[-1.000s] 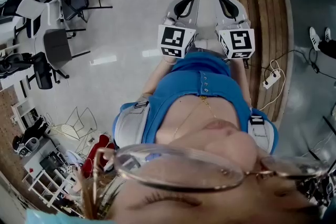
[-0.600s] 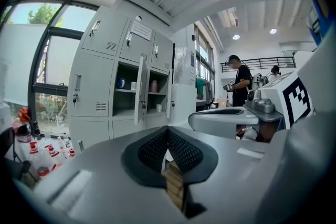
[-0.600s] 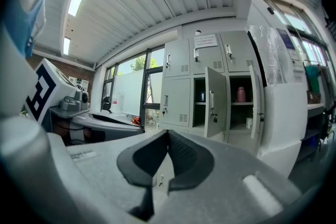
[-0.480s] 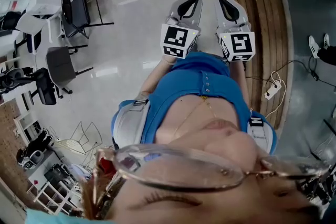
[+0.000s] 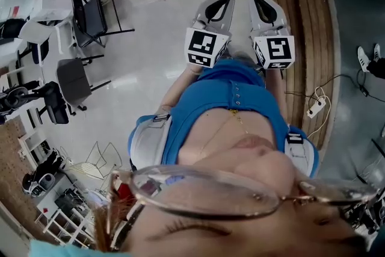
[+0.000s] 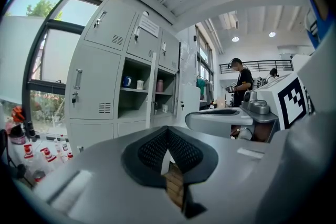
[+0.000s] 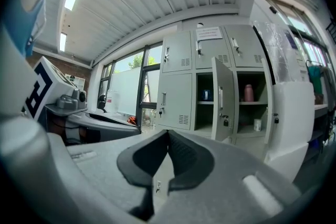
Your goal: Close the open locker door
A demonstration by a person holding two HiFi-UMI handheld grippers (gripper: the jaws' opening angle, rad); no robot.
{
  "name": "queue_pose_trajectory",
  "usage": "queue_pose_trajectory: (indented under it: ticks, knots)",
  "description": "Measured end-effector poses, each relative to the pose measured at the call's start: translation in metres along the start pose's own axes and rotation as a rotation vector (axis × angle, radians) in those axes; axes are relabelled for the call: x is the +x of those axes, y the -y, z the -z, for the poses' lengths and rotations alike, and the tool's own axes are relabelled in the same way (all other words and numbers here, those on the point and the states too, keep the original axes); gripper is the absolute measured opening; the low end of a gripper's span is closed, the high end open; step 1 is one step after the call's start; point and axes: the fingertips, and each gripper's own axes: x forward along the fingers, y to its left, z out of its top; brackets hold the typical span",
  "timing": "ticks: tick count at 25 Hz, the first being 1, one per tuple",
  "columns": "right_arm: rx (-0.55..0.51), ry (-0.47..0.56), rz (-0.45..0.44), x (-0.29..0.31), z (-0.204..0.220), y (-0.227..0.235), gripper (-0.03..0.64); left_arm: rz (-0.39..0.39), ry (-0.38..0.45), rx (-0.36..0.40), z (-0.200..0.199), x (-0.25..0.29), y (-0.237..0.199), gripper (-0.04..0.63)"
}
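The lockers (image 7: 181,86) stand ahead of you, well apart. The open door (image 7: 224,98) juts out between two open compartments in the middle row. Get beside its free edge and press it flat. The left hand-held gripper (image 6: 168,136) and right hand-held gripper (image 7: 167,139) are clenched on nothing. The compartments hold a mug (image 7: 206,94), a bottle (image 7: 248,93) and a cup (image 7: 257,124).

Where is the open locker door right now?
In the right gripper view, the open locker door stands right of centre, between the blue mug and the pink bottle.
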Motion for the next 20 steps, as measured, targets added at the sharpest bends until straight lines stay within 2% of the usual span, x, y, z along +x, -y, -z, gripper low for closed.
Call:
queue_pose_trajectory:
  ticks: [7,20]
  knots:
    - [0.010,-0.027,0.010,0.020,0.003,-0.004,0.002,0.011,-0.010,-0.011,-0.001,0.004,-0.024,-0.001]
    - [0.009,-0.017,-0.002,0.066,-0.002,0.033,0.002,-0.003,-0.006,-0.024,-0.010,0.054,-0.052,0.000]
